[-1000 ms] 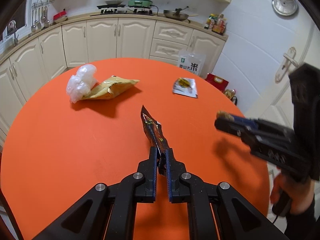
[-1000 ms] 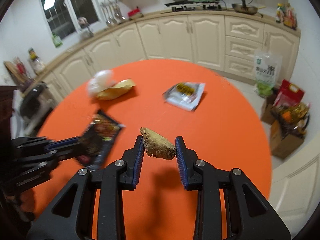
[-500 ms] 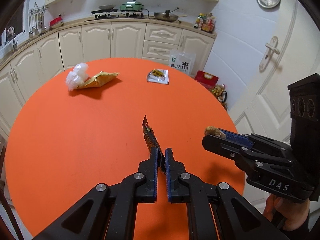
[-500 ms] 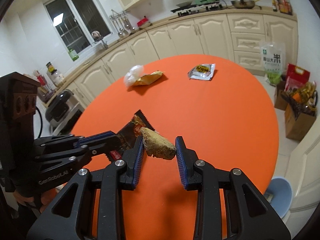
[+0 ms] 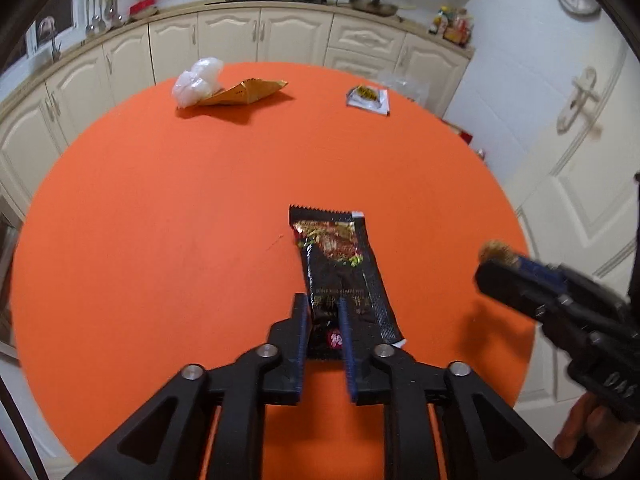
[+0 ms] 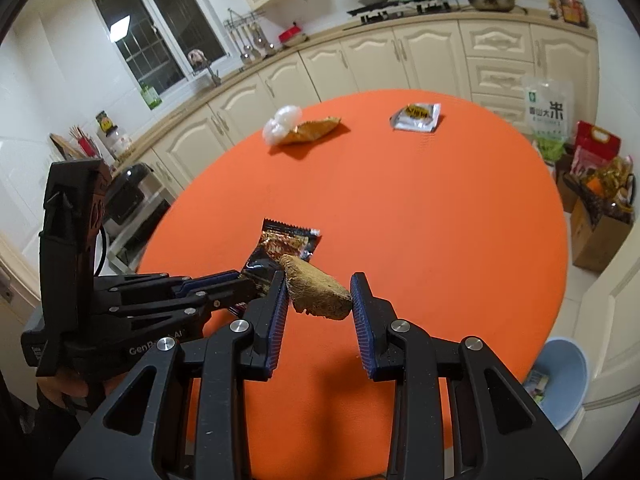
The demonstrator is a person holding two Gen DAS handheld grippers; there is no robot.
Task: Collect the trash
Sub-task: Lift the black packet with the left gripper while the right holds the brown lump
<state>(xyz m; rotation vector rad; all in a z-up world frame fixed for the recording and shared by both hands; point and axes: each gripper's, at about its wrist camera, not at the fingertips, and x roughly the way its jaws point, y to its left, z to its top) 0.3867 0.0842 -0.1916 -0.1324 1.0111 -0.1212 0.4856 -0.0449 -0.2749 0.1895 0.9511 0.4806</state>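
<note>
My left gripper (image 5: 324, 328) has its jaws slightly parted, and the black snack wrapper (image 5: 340, 272) sits between them; from the left wrist view I cannot tell whether the blue ribbed pads actually pinch it or it just lies flat on the orange round table (image 5: 160, 220). The right wrist view settles part of that: the wrapper (image 6: 284, 248) rises off the tabletop from the left gripper's (image 6: 244, 284) tips, so it is gripped at its lower end, with its serrated top edge free.

My right gripper (image 6: 320, 300) is clamped on a crumpled brown paper wad (image 6: 318, 292), held above the table. From the left wrist view only a fuzzy golden scrap of that wad (image 5: 494, 250) shows at the right gripper's (image 5: 504, 268) blurred tip.

Only the right wrist view shows the pale blue bin (image 6: 560, 380) on the floor beside the table edge; its rim is partly cut off by my gripper arm, and the scrap inside it is too small to identify.

At the far side of the table lie a crinkled clear plastic bag (image 5: 198, 82) touching a flattened golden foil packet (image 5: 244, 92), and, well apart from them, a silvery square sachet (image 5: 368, 98) with a yellow label I cannot read.
</note>
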